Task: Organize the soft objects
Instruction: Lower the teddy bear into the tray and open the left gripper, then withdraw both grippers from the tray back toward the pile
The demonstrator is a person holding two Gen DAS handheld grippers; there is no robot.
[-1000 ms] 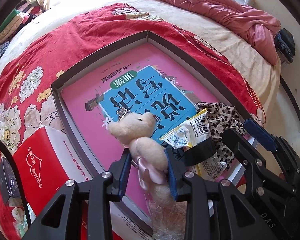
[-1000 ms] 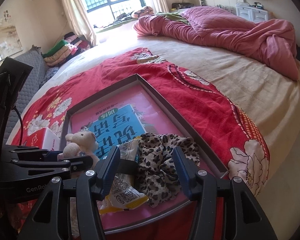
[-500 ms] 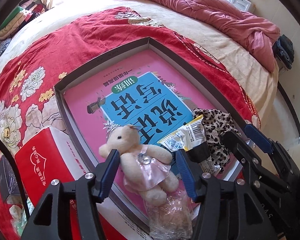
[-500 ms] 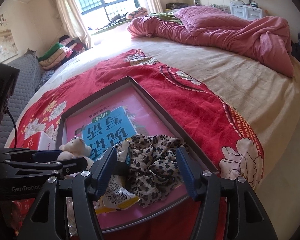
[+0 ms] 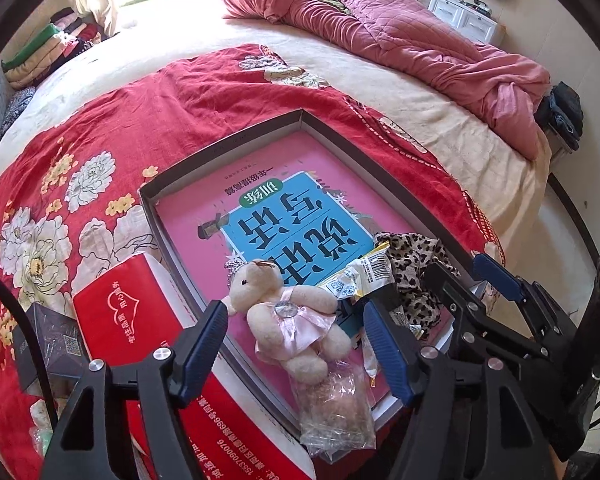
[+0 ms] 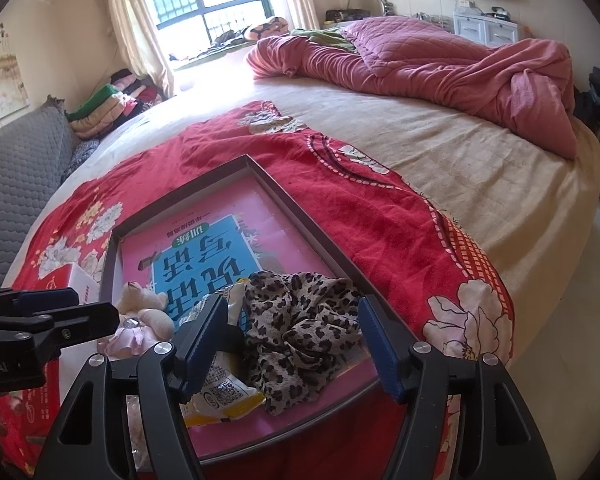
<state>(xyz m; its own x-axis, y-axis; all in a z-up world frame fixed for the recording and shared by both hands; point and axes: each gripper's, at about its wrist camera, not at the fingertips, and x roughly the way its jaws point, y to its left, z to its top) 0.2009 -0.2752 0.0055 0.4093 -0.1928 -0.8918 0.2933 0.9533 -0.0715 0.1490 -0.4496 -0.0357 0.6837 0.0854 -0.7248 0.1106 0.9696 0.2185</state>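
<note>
A cream teddy bear in a pink dress lies on its back in the shallow dark-rimmed box, on a pink book. My left gripper hovers above the bear, its jaws opening wide, the pads clear of the toy. A leopard-print cloth lies crumpled in the box's near right corner. Over it stands my right gripper, jaws opening, pads off the fabric. A yellow-and-white snack packet lies between bear and cloth.
A clear plastic bag hangs over the box's near rim. Left of the box are a red carton and a dark small box. The box rests on a red floral blanket on the bed; a pink quilt lies at the far side.
The left gripper let go of the bear and rose, its jaws spreading; the bear now lies flat in the box. The right gripper's jaws widened around the leopard cloth without moving away.
</note>
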